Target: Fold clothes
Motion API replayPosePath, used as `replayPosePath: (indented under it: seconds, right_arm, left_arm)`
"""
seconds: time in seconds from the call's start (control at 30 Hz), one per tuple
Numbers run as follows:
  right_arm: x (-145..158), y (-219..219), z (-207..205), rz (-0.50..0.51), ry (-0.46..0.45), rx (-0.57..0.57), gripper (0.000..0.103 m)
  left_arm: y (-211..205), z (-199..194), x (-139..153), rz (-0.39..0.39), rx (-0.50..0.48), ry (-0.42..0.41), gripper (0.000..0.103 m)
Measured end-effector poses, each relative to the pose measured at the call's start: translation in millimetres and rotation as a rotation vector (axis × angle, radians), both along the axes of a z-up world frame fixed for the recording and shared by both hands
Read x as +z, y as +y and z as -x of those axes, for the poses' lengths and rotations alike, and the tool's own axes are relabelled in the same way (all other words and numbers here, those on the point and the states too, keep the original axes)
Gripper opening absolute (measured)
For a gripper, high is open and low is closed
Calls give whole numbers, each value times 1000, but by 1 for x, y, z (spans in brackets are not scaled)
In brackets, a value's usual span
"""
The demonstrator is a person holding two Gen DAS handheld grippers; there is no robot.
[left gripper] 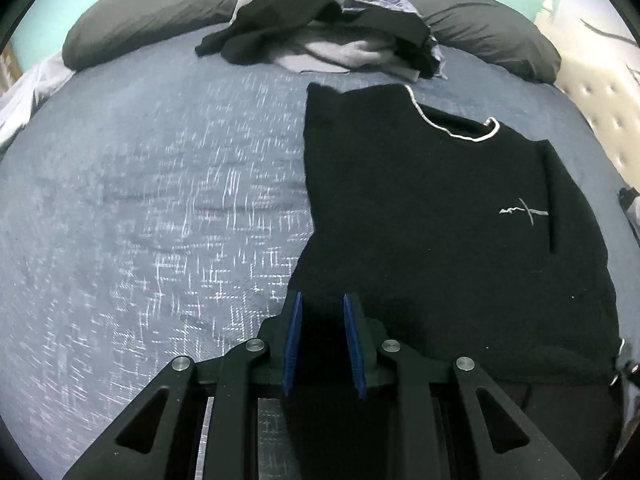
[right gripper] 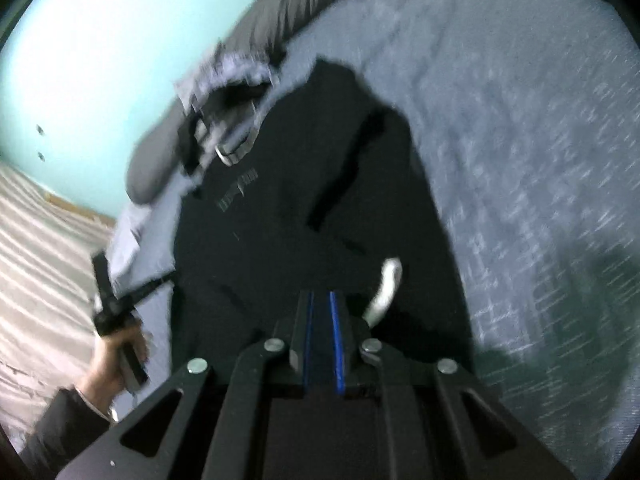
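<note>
Folding the black sweater (left gripper: 440,216) lengthwise, we pinch its cloth in both jaws; the heap of clothes (left gripper: 320,36) waits unfolded.

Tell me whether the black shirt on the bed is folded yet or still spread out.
Partly folded. The black shirt lies flat on the bed, with one side turned in along a straight edge; its white-trimmed collar remains exposed.

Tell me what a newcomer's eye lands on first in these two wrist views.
First comes the black sweater with its white-trimmed collar, spread flat on the blue-grey bedspread and filling the right half of the left wrist view. Behind it, a heap of unfolded clothes lies against the dark grey pillows. In the right wrist view, the right gripper is closed on the sweater's black fabric.
</note>
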State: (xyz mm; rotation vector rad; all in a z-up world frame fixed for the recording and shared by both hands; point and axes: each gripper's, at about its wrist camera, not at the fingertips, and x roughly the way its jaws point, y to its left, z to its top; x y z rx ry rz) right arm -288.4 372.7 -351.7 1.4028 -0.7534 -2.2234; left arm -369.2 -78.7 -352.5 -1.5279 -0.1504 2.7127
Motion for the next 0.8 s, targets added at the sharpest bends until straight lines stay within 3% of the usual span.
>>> replayPosePath:
  seconds: [0.17, 0.47, 0.6, 0.8]
  right_arm:
    - [-15, 6, -2, -32, -62, -43, 6]
    - [13, -2, -3, 10, 24, -21, 8]
    - [23, -21, 2, 23, 60, 25, 33]
    - [40, -74, 33, -32, 84, 146, 33]
  left_arm:
    - [-7, -11, 10, -20, 18, 37, 25]
    - [-31, -65, 15, -93, 39, 128, 25]
    - [-39, -81, 13, -99, 39, 154, 25]
    - [-43, -96, 12, -116, 1, 178, 25]
